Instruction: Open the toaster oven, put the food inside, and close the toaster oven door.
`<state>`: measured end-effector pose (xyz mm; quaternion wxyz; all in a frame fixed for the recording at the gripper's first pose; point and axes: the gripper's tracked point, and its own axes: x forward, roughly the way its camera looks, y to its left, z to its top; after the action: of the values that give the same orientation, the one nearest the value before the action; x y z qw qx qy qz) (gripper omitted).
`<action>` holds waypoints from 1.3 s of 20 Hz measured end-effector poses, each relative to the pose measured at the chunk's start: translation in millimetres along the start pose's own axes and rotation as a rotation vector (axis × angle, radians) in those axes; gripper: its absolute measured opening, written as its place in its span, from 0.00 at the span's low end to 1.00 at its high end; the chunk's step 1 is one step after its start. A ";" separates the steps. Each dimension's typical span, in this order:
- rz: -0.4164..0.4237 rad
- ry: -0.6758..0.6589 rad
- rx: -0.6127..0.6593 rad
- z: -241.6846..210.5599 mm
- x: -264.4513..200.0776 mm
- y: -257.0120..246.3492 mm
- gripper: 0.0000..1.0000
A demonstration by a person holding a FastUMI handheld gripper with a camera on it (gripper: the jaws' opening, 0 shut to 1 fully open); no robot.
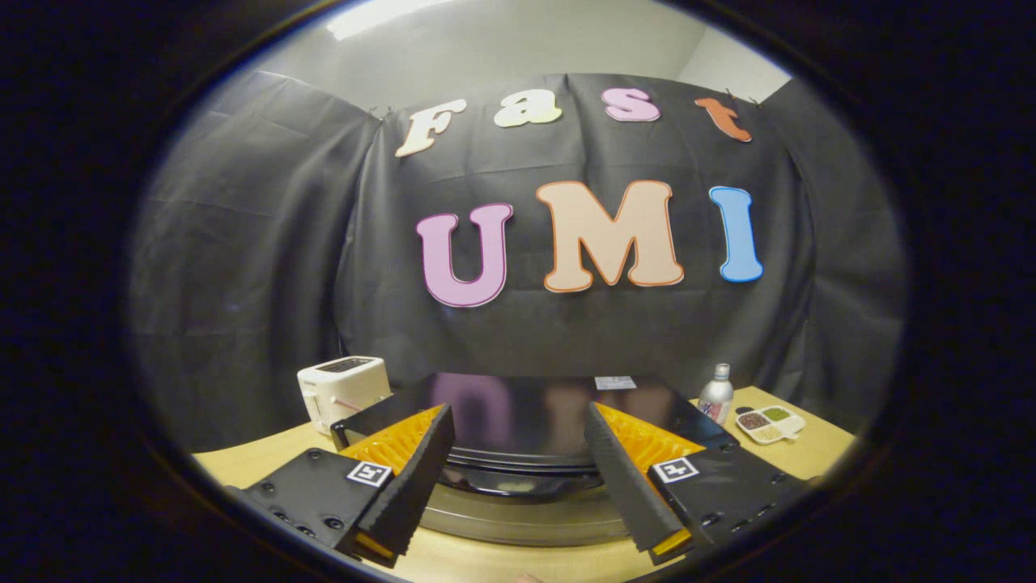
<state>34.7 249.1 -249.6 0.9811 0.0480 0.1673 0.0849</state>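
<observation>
The toaster oven (pixel 526 389) is a black box with a glossy top, standing on the wooden table (pixel 243 461) straight ahead and very close. Its top front edge and a silvery curved bar (pixel 518 522) lie low between my fingers. My gripper (pixel 516 407) is open, held just above and in front of the oven's top, with one finger towards each side of it. Nothing is gripped between the fingers. The oven's front face is hidden below the top edge, so I cannot tell how the door stands.
A white slot toaster (pixel 344 389) stands on the table left of the oven. To the oven's right are a small bottle (pixel 716 394) and a white divided dish (pixel 769 423) holding grains. The black cloth wall hangs close behind.
</observation>
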 end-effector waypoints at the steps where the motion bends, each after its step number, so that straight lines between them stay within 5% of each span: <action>1: -0.003 0.010 0.002 -4.7 1.6 0.7 1.00; 11: -0.041 0.006 0.045 -19.6 -8.5 1.9 1.00; 26: -0.040 0.061 0.013 -46.8 -85.5 9.7 1.00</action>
<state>-62.0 246.1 -265.0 0.9766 0.0486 0.1987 0.0658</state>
